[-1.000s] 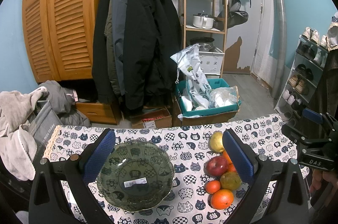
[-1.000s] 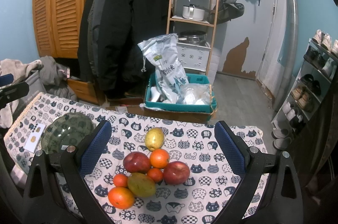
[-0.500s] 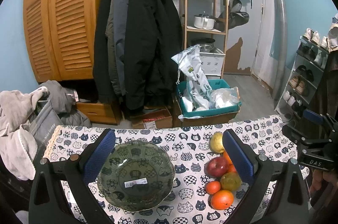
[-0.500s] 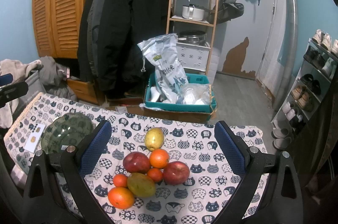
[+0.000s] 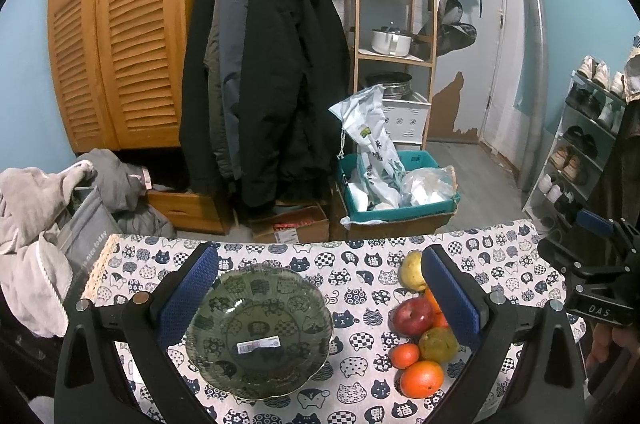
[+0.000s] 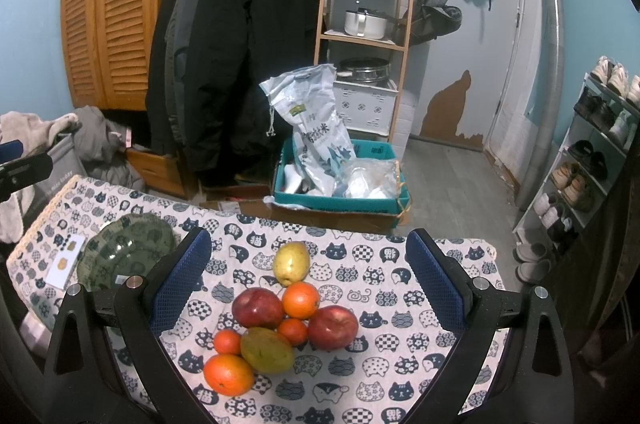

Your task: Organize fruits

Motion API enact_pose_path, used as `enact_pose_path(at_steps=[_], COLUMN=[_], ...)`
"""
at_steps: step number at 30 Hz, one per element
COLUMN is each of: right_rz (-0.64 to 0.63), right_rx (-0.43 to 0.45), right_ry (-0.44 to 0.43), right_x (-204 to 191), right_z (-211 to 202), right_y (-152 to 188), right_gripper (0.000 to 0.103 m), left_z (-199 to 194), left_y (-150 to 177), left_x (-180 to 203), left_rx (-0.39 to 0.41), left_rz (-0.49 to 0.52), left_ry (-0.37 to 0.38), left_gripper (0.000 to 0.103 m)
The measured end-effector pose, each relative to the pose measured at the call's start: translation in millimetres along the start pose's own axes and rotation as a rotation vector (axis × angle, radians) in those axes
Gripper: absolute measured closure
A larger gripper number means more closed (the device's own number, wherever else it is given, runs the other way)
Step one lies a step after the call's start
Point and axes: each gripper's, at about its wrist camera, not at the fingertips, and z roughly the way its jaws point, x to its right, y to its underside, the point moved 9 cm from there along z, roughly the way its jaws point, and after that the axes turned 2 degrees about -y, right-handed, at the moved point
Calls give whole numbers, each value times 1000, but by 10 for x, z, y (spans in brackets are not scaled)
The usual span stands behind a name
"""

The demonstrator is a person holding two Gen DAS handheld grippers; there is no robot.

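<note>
A green glass bowl with a white label sits on the cat-print tablecloth, between the open jaws of my left gripper. Right of it lies a pile of fruit: a yellow pear, two red apples, several oranges and a green mango. My right gripper is open and empty, hovering over the pile. The bowl also shows in the right wrist view. The right gripper shows at the right edge of the left wrist view.
A white card lies left of the bowl. Beyond the table's far edge stand a teal box with bags, a coat rack, a wooden shelf and a shoe rack. Clothes pile at left.
Almost nothing has changed. Both grippers hold nearly still, with only a slight drift of the left view.
</note>
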Motion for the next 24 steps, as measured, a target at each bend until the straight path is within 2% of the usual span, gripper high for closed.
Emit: enact_pose_path(at_steps=[15, 24], right_rz=[2, 8], right_rx=[2, -17], right_ry=[7, 19], right_x=[59, 128], right_z=[-1, 12], right_y=[-34, -45], right_gripper=[7, 7], left_z=[0, 106], left_y=[-5, 53], left_x=[16, 81], left_rx=[1, -27], left_rz=[3, 21], left_ry=[0, -4], left_gripper=[1, 1])
